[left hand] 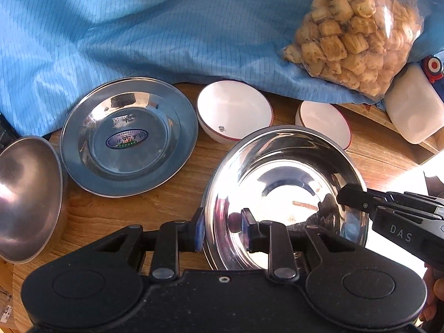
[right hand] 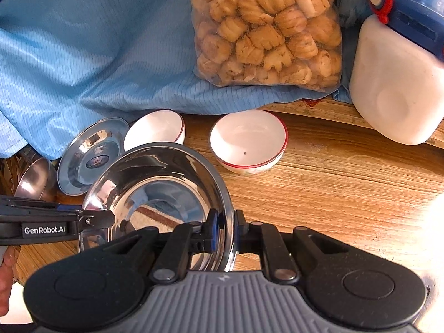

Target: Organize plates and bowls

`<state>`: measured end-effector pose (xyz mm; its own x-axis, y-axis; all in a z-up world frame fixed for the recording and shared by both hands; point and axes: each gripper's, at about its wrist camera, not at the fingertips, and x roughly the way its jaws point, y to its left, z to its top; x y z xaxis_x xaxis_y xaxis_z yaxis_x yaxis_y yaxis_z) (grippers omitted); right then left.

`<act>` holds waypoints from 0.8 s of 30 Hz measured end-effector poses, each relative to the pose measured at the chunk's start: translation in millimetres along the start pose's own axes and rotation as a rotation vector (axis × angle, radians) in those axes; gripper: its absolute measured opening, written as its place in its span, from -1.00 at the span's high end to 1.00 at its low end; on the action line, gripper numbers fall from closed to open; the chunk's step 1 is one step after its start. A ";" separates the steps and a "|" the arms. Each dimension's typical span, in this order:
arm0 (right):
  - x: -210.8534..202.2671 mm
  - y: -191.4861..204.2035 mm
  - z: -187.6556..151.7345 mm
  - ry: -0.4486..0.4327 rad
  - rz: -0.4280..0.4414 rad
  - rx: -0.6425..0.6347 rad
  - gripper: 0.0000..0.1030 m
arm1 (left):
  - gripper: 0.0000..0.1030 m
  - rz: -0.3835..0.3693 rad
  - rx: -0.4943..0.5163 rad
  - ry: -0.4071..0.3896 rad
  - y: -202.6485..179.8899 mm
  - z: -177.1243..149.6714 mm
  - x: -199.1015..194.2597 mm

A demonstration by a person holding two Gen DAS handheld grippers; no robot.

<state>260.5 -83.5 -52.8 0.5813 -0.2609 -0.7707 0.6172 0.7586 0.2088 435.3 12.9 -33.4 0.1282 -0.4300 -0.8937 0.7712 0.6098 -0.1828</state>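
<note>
Pinching the near rim of the shiny steel dish tight with the right gripper, and holding the dish tilted over the wooden table. Straddling the opposite rim with the left gripper, jaws standing apart and the inner pad not pressing. Lying beyond to the left, a stickered steel plate just beside a dull steel bowl. Sitting behind the dish, a left white bowl and a right white bowl, both red-rimmed. Resting farthest back on blue cloth, a bag of biscuits near a white jug.

The left gripper points steeply down, its jaws a little apart. The right gripper also angles down, jaws clamped tight.
</note>
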 end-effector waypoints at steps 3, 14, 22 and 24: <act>2.4 0.3 -0.2 0.008 0.000 -0.006 0.74 | 0.44 0.008 0.005 -0.001 -1.1 -0.6 -0.2; 8.4 1.8 0.2 0.026 -0.010 -0.025 0.71 | 0.22 0.040 0.043 -0.022 -8.7 -2.6 2.7; 8.6 1.5 -0.2 0.024 -0.006 -0.027 0.45 | 0.05 0.060 0.040 -0.039 -6.8 -5.1 3.4; 6.9 2.0 0.0 0.015 -0.014 -0.030 0.21 | -0.28 0.074 0.026 -0.060 -3.5 -5.7 -1.2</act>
<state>265.7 -83.8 -57.7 0.5646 -0.2630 -0.7823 0.6089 0.7727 0.1797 428.9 15.2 -34.0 0.2218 -0.4238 -0.8782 0.7739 0.6244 -0.1058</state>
